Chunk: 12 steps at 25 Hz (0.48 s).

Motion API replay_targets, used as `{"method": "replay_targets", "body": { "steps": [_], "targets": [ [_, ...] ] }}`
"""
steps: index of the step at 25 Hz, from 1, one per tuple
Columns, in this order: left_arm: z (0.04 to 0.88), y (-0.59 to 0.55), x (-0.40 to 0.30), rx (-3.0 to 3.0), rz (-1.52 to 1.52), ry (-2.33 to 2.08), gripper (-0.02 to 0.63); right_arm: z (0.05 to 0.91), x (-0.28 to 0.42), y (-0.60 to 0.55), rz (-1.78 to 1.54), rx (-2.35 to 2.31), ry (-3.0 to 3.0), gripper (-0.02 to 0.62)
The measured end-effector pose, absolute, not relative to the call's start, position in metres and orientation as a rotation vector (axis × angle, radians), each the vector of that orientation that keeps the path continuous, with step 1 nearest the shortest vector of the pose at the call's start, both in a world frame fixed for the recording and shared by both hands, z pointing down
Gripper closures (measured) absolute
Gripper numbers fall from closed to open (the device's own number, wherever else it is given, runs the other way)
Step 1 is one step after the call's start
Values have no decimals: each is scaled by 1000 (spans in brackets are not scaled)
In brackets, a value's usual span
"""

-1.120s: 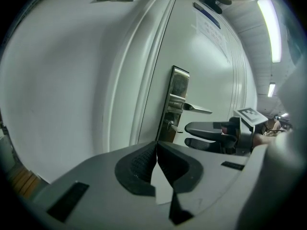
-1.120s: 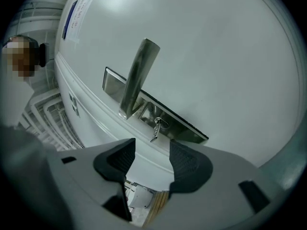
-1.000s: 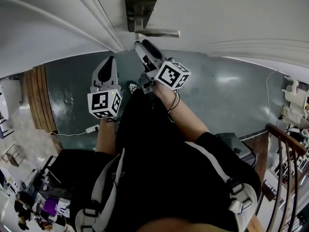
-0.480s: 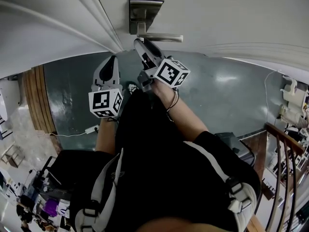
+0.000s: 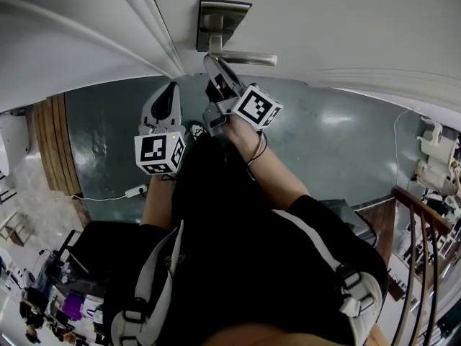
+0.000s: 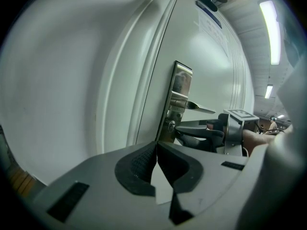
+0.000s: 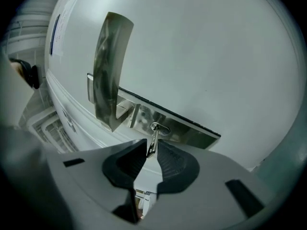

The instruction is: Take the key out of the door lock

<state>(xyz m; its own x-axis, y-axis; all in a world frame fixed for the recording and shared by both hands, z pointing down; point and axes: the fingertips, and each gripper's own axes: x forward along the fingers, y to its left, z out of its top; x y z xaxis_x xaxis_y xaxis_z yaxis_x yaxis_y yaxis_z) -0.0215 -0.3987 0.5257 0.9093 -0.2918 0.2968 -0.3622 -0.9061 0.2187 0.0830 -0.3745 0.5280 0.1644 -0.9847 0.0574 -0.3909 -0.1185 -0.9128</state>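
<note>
A small silver key [image 7: 152, 140] hangs out of the lock cylinder [image 7: 158, 127] in the steel plate [image 5: 222, 20], below the lever handle [image 5: 245, 58] on the white door. My right gripper [image 7: 153, 147] is at the lock with its jaws closing; the key's head sits between the tips, and the dark pads lie close on either side. In the head view my right gripper [image 5: 215, 67] reaches up under the handle. My left gripper [image 5: 164, 96] hovers lower left of the lock, shut and empty, with its tips meeting [image 6: 156, 150].
The white door [image 5: 346, 20] fills the top of the head view, with a moulded frame [image 5: 137, 27] to the left. Below are a dark grey floor [image 5: 338, 143], a wooden strip [image 5: 54, 150] at the left and a railing [image 5: 425, 229] at the right.
My right gripper has crept up toward the lock and its jaws have narrowed around the key. The left gripper has barely moved.
</note>
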Motion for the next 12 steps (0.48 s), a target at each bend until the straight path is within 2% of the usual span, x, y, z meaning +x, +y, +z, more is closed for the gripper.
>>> {"method": "replay_targets", "body": {
  "steps": [1, 12],
  "targets": [
    [525, -399, -22, 2802, 376, -491, 581, 526, 82, -375, -934, -1626, 1332, 529],
    [529, -402, -24, 2795, 372, -503, 581, 526, 80, -375, -942, -1591, 1319, 541]
  ]
}}
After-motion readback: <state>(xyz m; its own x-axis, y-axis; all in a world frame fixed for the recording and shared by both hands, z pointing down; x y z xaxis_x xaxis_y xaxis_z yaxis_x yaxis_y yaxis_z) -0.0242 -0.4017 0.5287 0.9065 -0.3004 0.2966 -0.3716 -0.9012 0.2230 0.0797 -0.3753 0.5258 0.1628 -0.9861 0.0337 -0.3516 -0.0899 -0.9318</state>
